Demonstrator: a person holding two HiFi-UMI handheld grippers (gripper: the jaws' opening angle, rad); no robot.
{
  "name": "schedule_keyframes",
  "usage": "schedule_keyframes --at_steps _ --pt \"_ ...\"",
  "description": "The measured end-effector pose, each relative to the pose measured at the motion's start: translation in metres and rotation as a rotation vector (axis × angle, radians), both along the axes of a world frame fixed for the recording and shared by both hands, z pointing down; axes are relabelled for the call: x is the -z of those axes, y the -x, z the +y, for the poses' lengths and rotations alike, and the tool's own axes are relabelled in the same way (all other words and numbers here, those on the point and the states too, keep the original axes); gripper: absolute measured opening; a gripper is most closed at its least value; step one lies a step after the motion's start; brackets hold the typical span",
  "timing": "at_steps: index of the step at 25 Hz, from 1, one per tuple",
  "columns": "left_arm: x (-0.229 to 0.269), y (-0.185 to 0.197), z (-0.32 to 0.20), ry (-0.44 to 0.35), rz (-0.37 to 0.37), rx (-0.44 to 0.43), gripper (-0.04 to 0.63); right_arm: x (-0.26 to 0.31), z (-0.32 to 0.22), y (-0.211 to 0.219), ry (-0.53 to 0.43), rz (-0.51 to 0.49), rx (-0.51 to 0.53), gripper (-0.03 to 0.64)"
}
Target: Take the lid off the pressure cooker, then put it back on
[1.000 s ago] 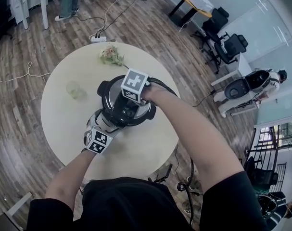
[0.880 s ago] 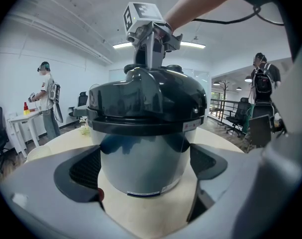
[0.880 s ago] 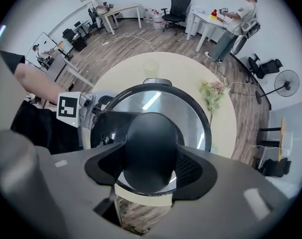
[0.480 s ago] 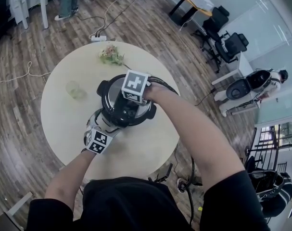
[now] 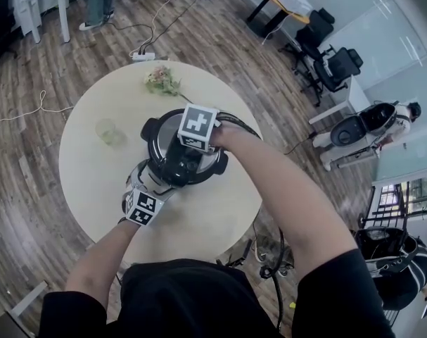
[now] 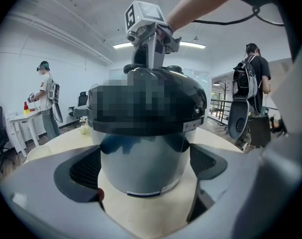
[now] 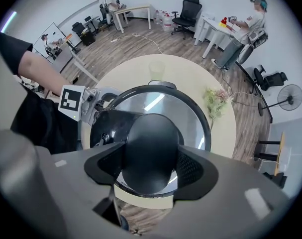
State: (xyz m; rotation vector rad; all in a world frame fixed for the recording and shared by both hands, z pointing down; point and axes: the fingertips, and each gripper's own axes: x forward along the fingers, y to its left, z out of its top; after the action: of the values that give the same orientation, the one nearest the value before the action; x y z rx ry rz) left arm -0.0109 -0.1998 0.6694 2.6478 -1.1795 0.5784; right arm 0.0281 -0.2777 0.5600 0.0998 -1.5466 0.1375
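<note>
A black and silver pressure cooker (image 5: 172,166) stands in the middle of the round cream table (image 5: 213,217). Its lid (image 7: 193,114) sits on the pot. My right gripper (image 7: 151,166) comes straight down from above, and its pads press on both sides of the lid's black knob (image 7: 151,148). My left gripper (image 6: 146,168) reaches in from the near left, its jaws hugging the cooker's silver body (image 6: 143,158) low down. In the head view the right gripper (image 5: 192,143) sits over the lid and the left gripper (image 5: 150,178) is at the pot's near-left side.
A clear glass (image 5: 105,130) stands on the table's left, and a sprig of flowers (image 5: 162,82) lies at the far edge. The cooker's cable (image 5: 245,127) runs off to the right. Chairs, desks and people stand around the room.
The right gripper's marker cube has turned slightly about the knob. Both hands have stayed in place. A person in the background at the right has moved.
</note>
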Motion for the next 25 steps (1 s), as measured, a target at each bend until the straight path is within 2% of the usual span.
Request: schedule_keyframes --at_steps 7,12,16,20,23,25 --pt "-0.002 -0.001 0.0 0.004 0.001 -0.003 0.538 -0.001 0.0 0.0 -0.003 -0.012 0.029 0.311" --pt "-0.001 0.002 0.0 0.025 0.002 -0.017 0.526 -0.001 -0.001 0.001 -0.012 -0.025 -0.005 0.31" --pt "0.006 0.009 0.002 0.087 0.011 -0.052 0.482 0.0 -0.002 -0.005 -0.013 -0.056 -0.109 0.308" --pt "0.028 0.027 0.008 0.114 0.053 -0.046 0.386 0.007 0.0 -0.017 -0.005 -0.134 -0.235 0.308" --pt "0.043 0.042 0.014 0.108 0.091 -0.023 0.385 0.017 0.002 -0.037 -0.043 -0.205 -0.281 0.308" --pt "0.055 0.056 0.018 0.1 0.115 0.001 0.373 0.029 0.001 -0.051 -0.089 -0.303 -0.343 0.309"
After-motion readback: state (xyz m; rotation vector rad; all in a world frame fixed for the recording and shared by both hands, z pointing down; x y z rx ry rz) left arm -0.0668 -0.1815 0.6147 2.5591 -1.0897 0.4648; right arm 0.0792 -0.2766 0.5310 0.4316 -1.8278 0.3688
